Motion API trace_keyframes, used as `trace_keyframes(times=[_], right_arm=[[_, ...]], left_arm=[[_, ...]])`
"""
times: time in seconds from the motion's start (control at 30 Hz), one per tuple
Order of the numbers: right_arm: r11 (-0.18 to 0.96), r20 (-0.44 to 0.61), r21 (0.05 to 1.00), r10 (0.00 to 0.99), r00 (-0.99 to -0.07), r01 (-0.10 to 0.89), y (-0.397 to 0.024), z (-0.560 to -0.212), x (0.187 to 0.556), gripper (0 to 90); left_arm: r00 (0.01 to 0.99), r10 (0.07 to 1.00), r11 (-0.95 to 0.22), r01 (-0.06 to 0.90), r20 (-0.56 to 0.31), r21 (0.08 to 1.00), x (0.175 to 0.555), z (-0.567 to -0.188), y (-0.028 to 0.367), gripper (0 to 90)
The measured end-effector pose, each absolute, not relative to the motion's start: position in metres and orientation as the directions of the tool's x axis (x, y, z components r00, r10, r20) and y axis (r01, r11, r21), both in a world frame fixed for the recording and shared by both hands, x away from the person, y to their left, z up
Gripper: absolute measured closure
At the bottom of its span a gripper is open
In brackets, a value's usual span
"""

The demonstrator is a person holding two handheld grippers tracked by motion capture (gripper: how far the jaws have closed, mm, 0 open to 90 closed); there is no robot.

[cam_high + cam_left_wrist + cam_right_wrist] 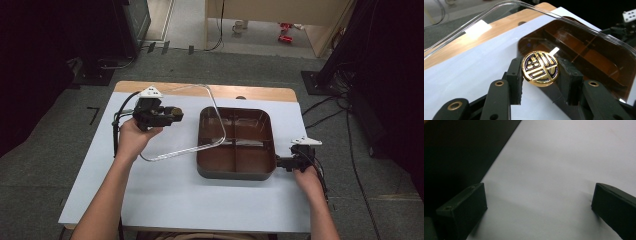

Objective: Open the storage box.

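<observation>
The brown tray (235,172), split into compartments with nothing seen in them, sits near the table's (165,200) right edge. The clear lid (212,107), tilted over the tray's left side, is held by its gold knob (540,68) between the left gripper's (539,75) fingers. The right gripper's (283,162) fingers are spread wide beside the tray's right wall.

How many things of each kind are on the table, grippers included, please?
Clear lid with gold knob: 1
Brown compartment tray: 1
Grippers: 2, the left gripper shut on the knob, the right gripper open beside the tray
Total: 4

Left gripper (540,75) clamped; right gripper (539,205) jaws apart.
</observation>
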State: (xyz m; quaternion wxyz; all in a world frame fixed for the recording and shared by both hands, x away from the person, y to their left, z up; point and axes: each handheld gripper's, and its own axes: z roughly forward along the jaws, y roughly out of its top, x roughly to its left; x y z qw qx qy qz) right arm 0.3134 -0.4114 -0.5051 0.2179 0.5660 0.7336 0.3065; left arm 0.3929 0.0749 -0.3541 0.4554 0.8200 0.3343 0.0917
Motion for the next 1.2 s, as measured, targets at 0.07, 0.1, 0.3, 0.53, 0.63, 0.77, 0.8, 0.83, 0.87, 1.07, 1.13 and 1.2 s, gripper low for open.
trace_keyframes(times=[0.07,0.1,0.3,0.53,0.63,0.77,0.8,0.83,0.87,1.07,1.13,1.2], right_arm=[[0.172,0.027,0.696,0.964,-0.265,0.698,-0.411,-0.505,0.313,0.0],[0.172,0.027,0.696,0.964,-0.265,0.698,-0.411,-0.505,0.313,0.0],[0.174,0.025,0.697,0.964,-0.266,0.696,-0.411,-0.505,0.313,0.0],[0.173,0.025,0.697,0.964,-0.265,0.696,-0.411,-0.505,0.313,0.0],[0.173,0.025,0.697,0.964,-0.265,0.696,-0.411,-0.505,0.313,0.0],[0.173,0.026,0.697,0.964,-0.265,0.696,-0.411,-0.505,0.313,0.0],[0.173,0.026,0.697,0.964,-0.265,0.696,-0.411,-0.505,0.313,0.0],[0.173,0.025,0.697,0.964,-0.265,0.696,-0.411,-0.505,0.313,0.0],[0.173,0.025,0.697,0.964,-0.265,0.696,-0.411,-0.505,0.313,0.0],[0.173,0.025,0.696,0.964,-0.265,0.696,-0.411,-0.505,0.313,0.0],[0.173,0.025,0.696,0.964,-0.265,0.696,-0.411,-0.505,0.313,0.0],[0.173,0.025,0.696,0.964,-0.265,0.697,-0.411,-0.505,0.313,0.0]], left_arm=[[0.745,0.648,-0.35,0.478,-0.16,0.806,0.395,-0.355,0.084,59.0],[0.745,0.648,-0.35,0.478,-0.16,0.806,0.395,-0.355,0.084,59.0],[0.685,0.706,-0.298,0.52,-0.182,0.801,0.401,-0.363,0.117,59.0],[0.636,0.746,-0.264,0.556,-0.199,0.788,0.407,-0.377,0.142,59.0],[0.612,0.762,-0.249,0.579,-0.212,0.777,0.41,-0.385,0.152,59.0],[0.59,0.778,-0.244,0.602,-0.216,0.76,0.416,-0.398,0.161,59.1],[0.584,0.782,-0.245,0.608,-0.216,0.755,0.417,-0.402,0.163,59.1],[0.576,0.788,-0.242,0.615,-0.219,0.75,0.419,-0.407,0.166,59.1],[0.563,0.795,-0.233,0.628,-0.226,0.742,0.421,-0.413,0.171,59.1],[0.503,0.828,-0.19,0.668,-0.248,0.72,0.43,-0.437,0.189,59.0],[0.484,0.842,-0.185,0.674,-0.238,0.715,0.431,-0.442,0.193,59.0],[0.472,0.85,-0.177,0.675,-0.236,0.716,0.432,-0.446,0.197,59.0]])
